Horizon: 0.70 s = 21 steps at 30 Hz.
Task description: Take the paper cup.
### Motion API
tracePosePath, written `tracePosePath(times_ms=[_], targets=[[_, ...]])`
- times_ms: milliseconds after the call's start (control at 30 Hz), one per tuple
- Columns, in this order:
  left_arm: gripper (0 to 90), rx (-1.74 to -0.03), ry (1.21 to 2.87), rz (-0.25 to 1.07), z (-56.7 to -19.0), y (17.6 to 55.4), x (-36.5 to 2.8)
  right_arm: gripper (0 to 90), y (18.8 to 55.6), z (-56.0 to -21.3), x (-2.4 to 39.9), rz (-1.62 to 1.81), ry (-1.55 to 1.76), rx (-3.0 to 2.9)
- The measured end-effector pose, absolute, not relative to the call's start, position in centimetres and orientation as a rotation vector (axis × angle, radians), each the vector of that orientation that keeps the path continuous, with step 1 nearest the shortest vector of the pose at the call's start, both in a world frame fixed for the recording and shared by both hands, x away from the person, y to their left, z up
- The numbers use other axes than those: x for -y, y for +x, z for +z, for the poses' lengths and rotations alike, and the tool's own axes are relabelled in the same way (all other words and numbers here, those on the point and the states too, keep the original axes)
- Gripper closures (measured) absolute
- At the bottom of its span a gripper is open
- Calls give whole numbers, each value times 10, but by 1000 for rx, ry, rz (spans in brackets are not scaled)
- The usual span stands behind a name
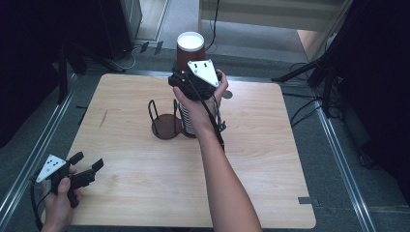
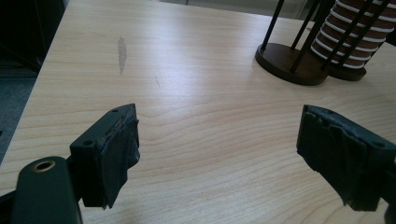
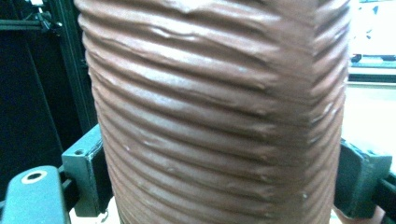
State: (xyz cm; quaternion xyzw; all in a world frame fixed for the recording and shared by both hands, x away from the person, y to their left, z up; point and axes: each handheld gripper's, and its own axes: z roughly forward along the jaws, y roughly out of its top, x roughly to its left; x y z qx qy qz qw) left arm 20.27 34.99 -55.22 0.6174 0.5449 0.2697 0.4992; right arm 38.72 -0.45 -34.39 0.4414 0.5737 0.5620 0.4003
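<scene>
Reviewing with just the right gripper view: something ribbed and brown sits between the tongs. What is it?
Observer: A paper cup, white inside as the high view shows.
Operator: Is it standing on anything?
Observer: No, it looks held in the air above a stack of cups on the table.
Operator: And the left tongs?
Observer: The left tongs are open with nothing between them, by the table's near left corner.
</scene>
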Motion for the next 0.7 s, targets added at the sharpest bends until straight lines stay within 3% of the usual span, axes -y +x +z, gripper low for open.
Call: tracePosePath(times_ms=[700], targets=[[137, -1317, 1502, 662, -552, 204, -348, 133, 381, -309, 19, 1489, 1092, -1415]])
